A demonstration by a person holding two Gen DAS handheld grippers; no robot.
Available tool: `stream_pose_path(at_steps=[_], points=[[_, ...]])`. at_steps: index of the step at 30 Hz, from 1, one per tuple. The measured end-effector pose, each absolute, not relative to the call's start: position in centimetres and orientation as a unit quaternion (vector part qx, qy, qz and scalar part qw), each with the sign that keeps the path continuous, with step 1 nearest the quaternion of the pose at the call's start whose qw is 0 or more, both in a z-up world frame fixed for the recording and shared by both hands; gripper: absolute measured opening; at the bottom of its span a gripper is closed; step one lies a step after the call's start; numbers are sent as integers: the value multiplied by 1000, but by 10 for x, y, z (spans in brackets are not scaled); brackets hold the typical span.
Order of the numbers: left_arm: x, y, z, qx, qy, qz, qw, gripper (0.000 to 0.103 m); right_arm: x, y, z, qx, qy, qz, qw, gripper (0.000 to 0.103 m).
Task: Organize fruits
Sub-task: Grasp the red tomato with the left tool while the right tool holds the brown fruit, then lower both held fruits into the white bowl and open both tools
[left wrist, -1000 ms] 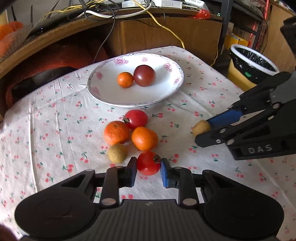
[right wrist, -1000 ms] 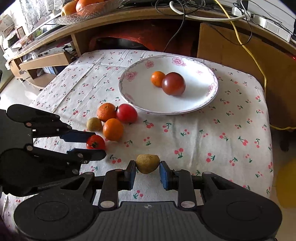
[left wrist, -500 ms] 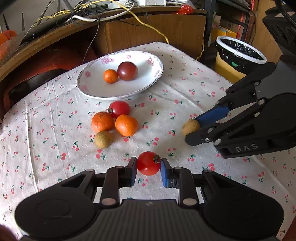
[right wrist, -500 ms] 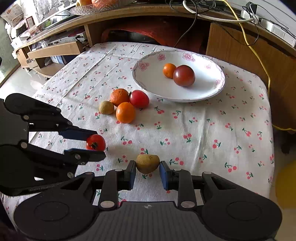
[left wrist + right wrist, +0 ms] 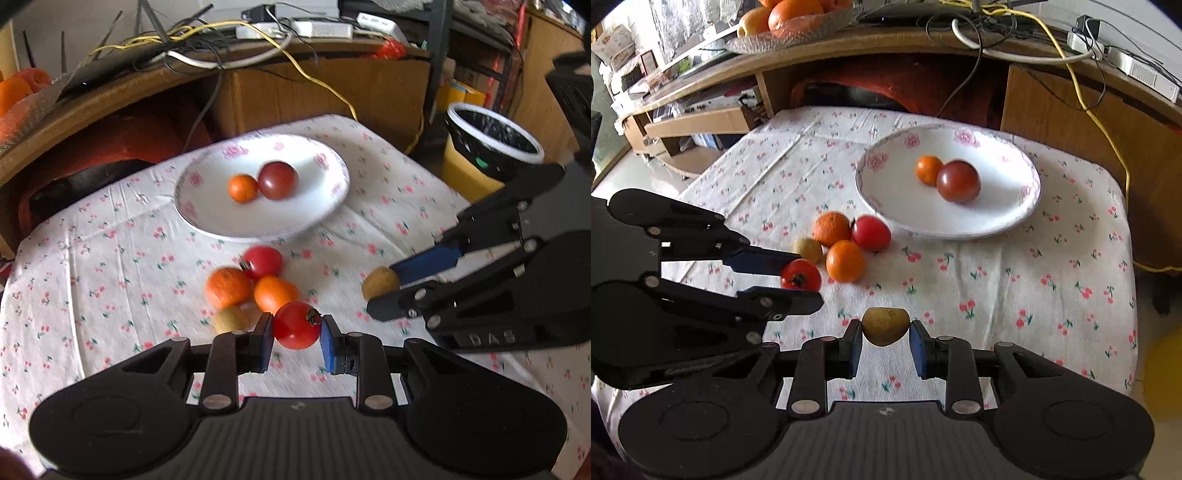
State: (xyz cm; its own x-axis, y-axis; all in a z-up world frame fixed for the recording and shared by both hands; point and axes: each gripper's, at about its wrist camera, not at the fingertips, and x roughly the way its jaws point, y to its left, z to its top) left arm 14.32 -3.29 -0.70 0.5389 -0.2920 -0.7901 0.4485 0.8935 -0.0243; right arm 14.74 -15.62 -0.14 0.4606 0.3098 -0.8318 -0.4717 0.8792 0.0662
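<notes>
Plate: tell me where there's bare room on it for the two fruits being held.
The plate is bare across its near half and right side. Its far middle is crowded by a small orange touching a dark tomato. The cloth by its near-left rim is packed with loose fruit. The left claw holds a red tomato; the right claw, a yellowish fruit.

- Left hand-held gripper [image 5: 296, 338]: matte black plastic body, ribbed centre panel, two round side discs, silver screws on the linkage arms.
- Fingers [image 5: 330, 347] carry blue pads.
- Right hand-held gripper [image 5: 885, 341]: same black build, blue pads, silver screws; raised "DAS" lettering on its side.
</notes>
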Motion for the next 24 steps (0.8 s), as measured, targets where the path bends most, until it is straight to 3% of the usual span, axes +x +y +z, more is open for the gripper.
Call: stream_pose_path(at_steps=[24], points=[[203,-31,7,73,406,-168,895,35,197,-156,14,-49,427,189,883,25]])
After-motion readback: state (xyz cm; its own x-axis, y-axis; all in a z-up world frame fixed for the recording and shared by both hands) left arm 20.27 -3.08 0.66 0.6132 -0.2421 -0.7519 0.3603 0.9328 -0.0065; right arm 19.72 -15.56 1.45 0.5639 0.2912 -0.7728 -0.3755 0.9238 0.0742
